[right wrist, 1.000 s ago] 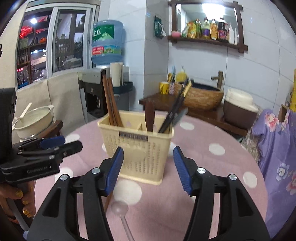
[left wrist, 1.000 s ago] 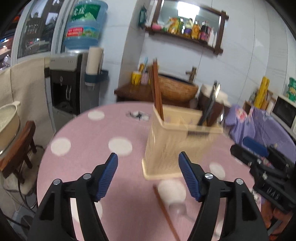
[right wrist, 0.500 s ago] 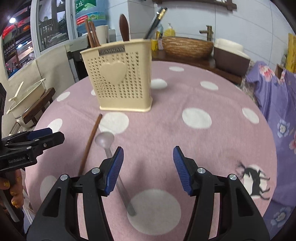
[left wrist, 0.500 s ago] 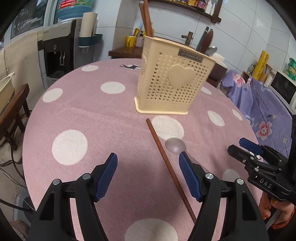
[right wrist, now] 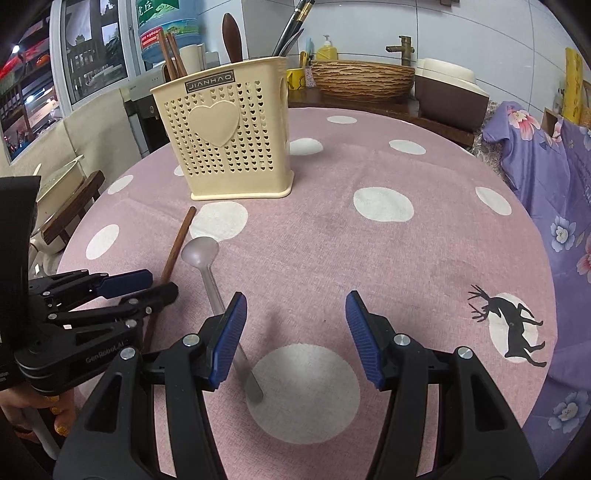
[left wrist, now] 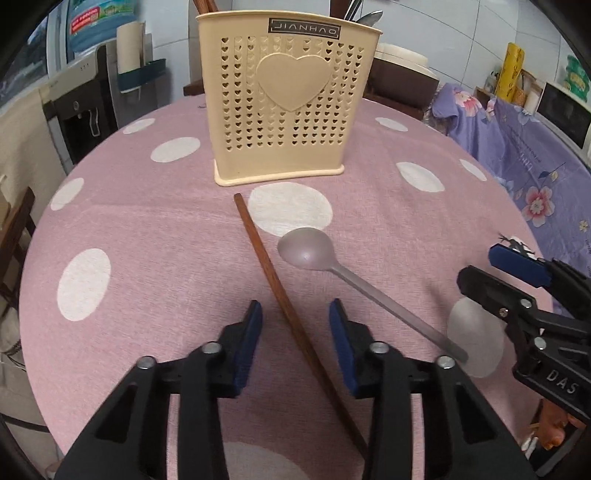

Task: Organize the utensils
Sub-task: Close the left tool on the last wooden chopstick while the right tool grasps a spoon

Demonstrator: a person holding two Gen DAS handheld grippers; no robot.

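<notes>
the cream utensil holder [left wrist: 286,99] stands upright on the pink dotted table [left wrist: 147,236], holding brown chopsticks [right wrist: 170,55], a dark wooden handle [right wrist: 232,37] and dark metal utensils [right wrist: 293,27]. in front of it 1 wooden chopstick [left wrist: 273,284] and a metal spoon [left wrist: 332,266] lie flat, side by side. the left tongs [left wrist: 295,332] gape open astride the chopstick, gripping nothing. the right tongs [right wrist: 295,332] are open and empty, just right of the spoon's handle.

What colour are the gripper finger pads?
Blue, ribbed pads on black fingers; clearest in the right wrist view.
</notes>
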